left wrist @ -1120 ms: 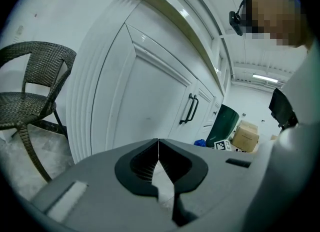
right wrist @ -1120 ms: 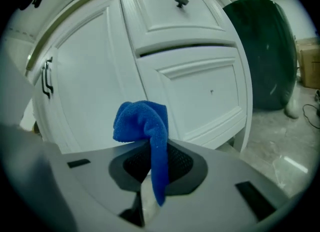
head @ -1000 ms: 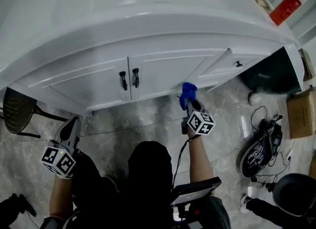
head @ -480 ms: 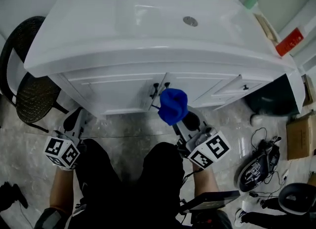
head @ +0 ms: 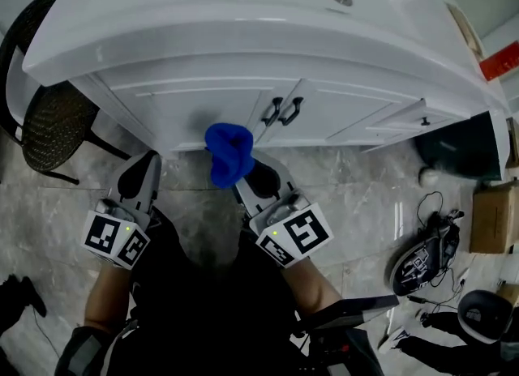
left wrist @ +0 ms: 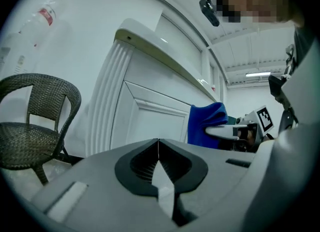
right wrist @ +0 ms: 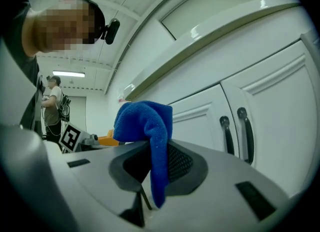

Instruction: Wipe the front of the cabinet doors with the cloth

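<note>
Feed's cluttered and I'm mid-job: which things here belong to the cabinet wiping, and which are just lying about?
For the job:
- blue cloth, pinched in the right tongs
- white cabinet doors
- black handles, to wipe around

Lying about:
- wicker chair
- cardboard box
- cables on the floor

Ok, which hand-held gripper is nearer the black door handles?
Right. The right hand-held gripper, holding the blue cloth, is just below-left of the handles; the left hand-held gripper is much farther left.
</note>
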The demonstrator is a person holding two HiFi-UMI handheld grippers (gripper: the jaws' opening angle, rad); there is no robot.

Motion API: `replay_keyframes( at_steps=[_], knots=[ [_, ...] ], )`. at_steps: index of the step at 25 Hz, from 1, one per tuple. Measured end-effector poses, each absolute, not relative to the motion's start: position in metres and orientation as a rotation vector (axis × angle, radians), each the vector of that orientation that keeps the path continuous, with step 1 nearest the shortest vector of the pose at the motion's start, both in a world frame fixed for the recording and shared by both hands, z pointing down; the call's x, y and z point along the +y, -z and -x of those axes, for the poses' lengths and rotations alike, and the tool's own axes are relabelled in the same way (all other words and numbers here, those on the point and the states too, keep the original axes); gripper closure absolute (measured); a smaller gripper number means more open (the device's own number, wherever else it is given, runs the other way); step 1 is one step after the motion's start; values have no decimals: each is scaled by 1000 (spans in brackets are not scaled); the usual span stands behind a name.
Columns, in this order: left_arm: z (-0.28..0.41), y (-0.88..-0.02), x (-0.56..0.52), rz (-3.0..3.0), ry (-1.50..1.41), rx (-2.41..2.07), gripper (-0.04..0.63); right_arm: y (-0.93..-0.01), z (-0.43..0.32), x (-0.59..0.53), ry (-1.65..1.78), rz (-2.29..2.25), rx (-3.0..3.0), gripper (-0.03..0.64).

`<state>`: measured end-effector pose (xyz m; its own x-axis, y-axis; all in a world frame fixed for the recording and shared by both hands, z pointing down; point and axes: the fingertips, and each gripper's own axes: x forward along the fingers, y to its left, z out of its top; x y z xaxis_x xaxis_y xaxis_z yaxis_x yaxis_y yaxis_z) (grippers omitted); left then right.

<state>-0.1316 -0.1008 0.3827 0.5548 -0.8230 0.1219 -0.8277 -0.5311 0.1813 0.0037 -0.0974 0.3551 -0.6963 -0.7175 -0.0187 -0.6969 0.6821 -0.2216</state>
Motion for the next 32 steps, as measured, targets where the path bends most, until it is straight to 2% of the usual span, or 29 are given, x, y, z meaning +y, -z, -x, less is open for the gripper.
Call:
replay_keyframes(
  at_steps=[12, 32],
  knots=[
    [101, -413, -84, -2548, -25, -1256, 592, -387, 13, -80, 314, 1160, 2861, 565],
    [100, -418, -84, -2554, -77, -1299, 592, -409, 9, -81, 455, 1141, 2826, 565]
  ],
)
